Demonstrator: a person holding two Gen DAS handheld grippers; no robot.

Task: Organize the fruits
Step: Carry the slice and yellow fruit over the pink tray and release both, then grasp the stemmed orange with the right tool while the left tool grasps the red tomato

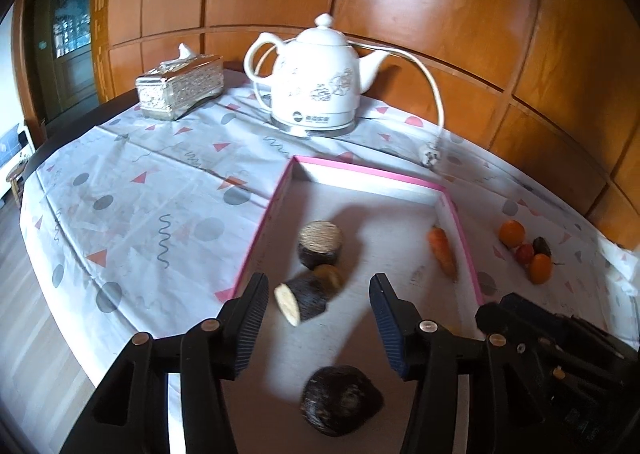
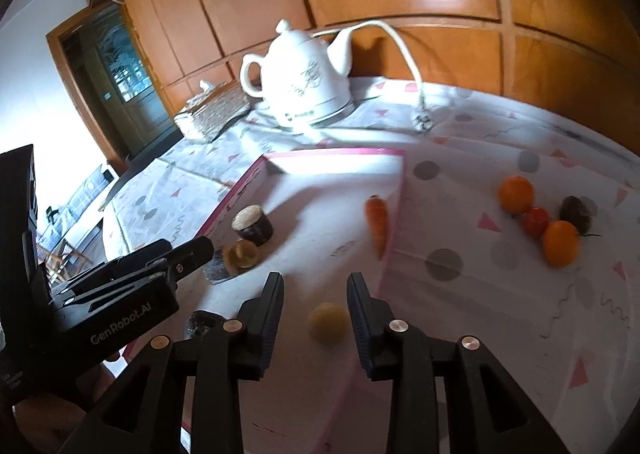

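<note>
A pink-rimmed white box (image 1: 280, 190) (image 2: 332, 152) lies on the table. In it are a carrot (image 1: 442, 252) (image 2: 378, 220), dark cut root pieces (image 1: 320, 244) (image 2: 253, 225), a dark round fruit (image 1: 340, 404) and a small yellow fruit (image 2: 327, 321). My left gripper (image 1: 320, 318) is open above the cut pieces. My right gripper (image 2: 316, 312) is open, with the yellow fruit between its fingers, apart from them. Two oranges (image 2: 516, 194), a tomato (image 2: 536, 220) and a dark fruit (image 2: 576, 210) lie on the cloth right of the box.
A white kettle (image 1: 320, 82) (image 2: 308, 82) with cord and plug (image 1: 430, 156) stands behind the box. A silver tissue box (image 1: 180, 88) is at the back left. Wood panelling backs the table. The table edge runs along the left.
</note>
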